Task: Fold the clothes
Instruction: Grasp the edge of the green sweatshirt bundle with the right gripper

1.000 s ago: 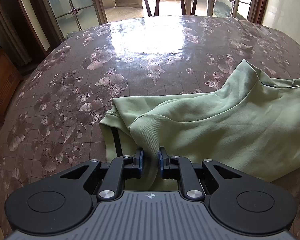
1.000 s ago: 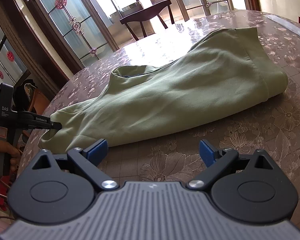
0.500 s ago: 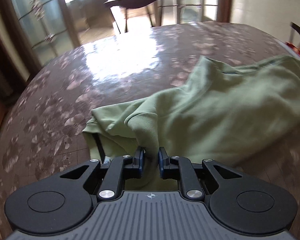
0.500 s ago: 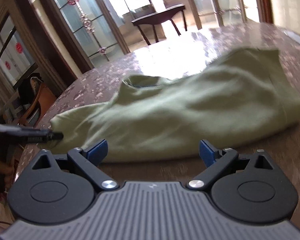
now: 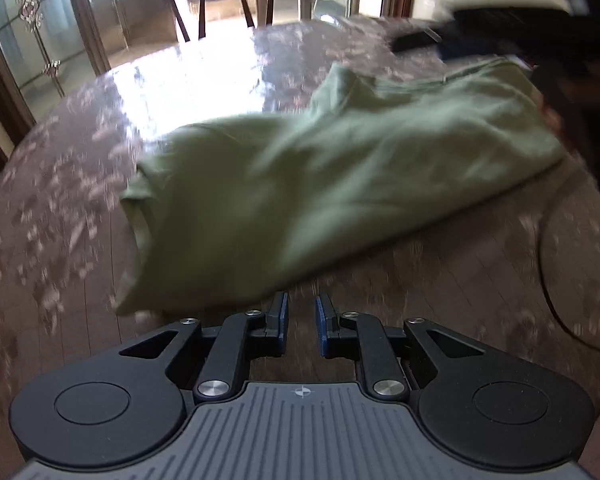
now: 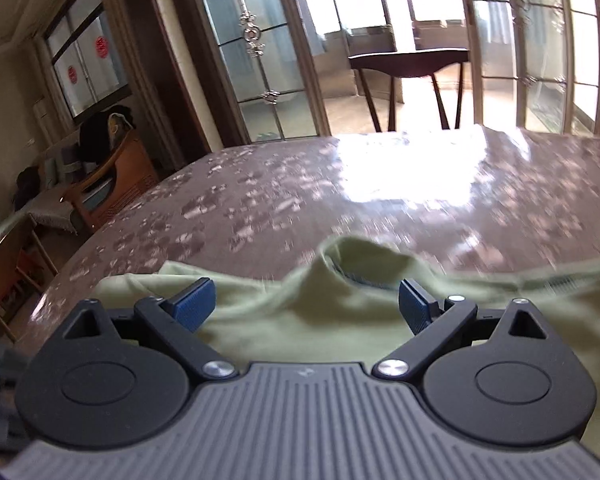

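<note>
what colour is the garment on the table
Light green garment, plain with no print; it shows best in the left wrist view.

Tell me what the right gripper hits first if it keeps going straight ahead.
Probably the pale green cotton garment: it lies directly between and beyond the wide-open fingers of the right gripper. Depth is blurred, so contact distance is unclear.

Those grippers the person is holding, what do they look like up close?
Both look alike. The left gripper and the right gripper each have a grey ribbed body with a small cross mark, two round black housings at the sides, black linkage arms with silver screws, and two fingers faced with blue textured pads. No sleeve shows clearly.
</note>
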Demonstrator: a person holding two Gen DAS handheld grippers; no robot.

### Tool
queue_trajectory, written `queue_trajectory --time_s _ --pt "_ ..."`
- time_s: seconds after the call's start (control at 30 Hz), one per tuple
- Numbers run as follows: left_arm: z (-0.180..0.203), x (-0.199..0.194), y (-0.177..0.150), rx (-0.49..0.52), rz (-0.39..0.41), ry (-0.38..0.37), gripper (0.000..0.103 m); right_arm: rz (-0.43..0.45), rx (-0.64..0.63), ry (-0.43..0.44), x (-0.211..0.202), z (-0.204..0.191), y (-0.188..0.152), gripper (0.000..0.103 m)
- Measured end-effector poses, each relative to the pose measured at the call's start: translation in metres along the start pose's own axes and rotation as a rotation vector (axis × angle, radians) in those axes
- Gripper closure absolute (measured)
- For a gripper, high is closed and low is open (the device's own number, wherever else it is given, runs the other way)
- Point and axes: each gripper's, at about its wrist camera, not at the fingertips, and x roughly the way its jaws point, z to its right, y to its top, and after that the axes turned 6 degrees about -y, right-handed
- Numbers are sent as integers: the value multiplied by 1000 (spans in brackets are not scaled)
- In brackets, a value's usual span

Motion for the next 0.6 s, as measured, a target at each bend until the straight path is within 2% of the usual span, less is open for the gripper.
queue_trajectory --time_s 0.17,0.4,0.43,0.47,0.5,0.57,0.6 --pt "-12 -6 -20 -75 -26 35 88 -46 24 0 36 3 10 7" --pt "-34 -23 -42 -210 -14 94 88 -100 50 -6 73 7 13 8" --pt "-37 -26 -44 -226 -11 99 87 -107 53 -7 78 8 14 14" --pt "-39 -28 -46 -241 -7 103 85 -115 57 -7 84 9 14 29" --pt "-41 -29 -47 -254 -3 106 84 -123 61 -8 89 9 15 38" --pt "-45 -32 -47 -275 4 104 80 -138 68 -10 100 11 16 72" --pt "-46 -32 -46 -279 7 100 79 -146 72 -10 105 11 17 79"
